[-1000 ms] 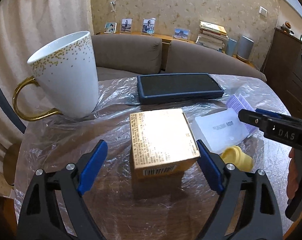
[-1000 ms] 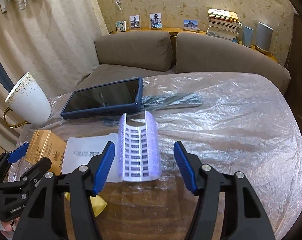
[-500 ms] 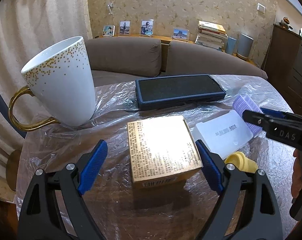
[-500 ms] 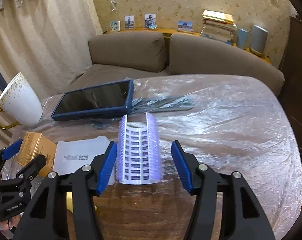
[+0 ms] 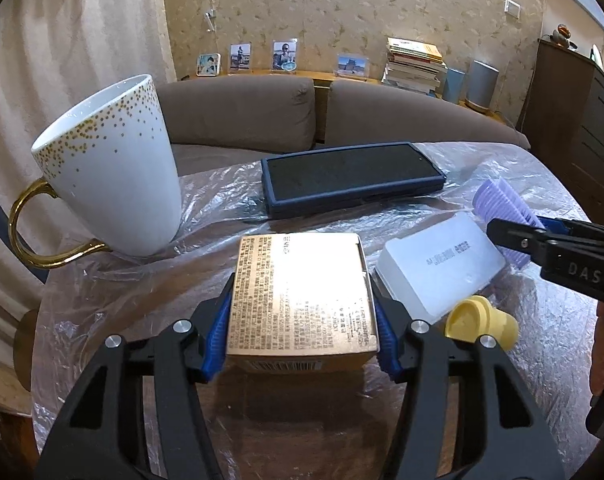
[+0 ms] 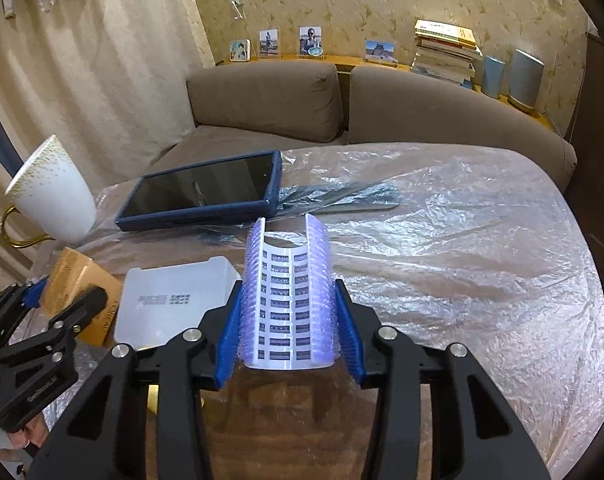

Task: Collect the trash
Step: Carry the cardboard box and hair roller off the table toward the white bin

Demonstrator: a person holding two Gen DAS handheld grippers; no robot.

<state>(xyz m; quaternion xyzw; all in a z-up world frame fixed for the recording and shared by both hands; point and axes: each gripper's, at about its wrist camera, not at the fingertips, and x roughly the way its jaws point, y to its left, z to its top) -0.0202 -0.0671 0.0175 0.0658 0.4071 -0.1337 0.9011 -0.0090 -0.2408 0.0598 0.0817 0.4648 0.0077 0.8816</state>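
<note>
A gold cardboard box [image 5: 302, 296] lies on the plastic-covered table, and my left gripper [image 5: 302, 332] is shut on its two sides. The box also shows at the left of the right wrist view [image 6: 76, 284]. A curved purple bristle strip [image 6: 288, 300] lies on the table, and my right gripper [image 6: 288, 336] is shut on its sides. The strip shows at the right of the left wrist view [image 5: 497, 204]. A white plastic case [image 5: 437, 264] and a yellow cap [image 5: 481, 326] lie between the two.
A white mug with gold dots and handle [image 5: 114, 176] stands at the table's left. A tablet in a dark blue case [image 5: 349, 176] lies at the back. Crinkled clear plastic [image 6: 461, 240] covers the table. A brown sofa [image 6: 341, 104] stands behind.
Both grippers have moved forward and closed: the left one now clamps the gold box, the right one now clamps the purple strip. Earlier both were open around them.
</note>
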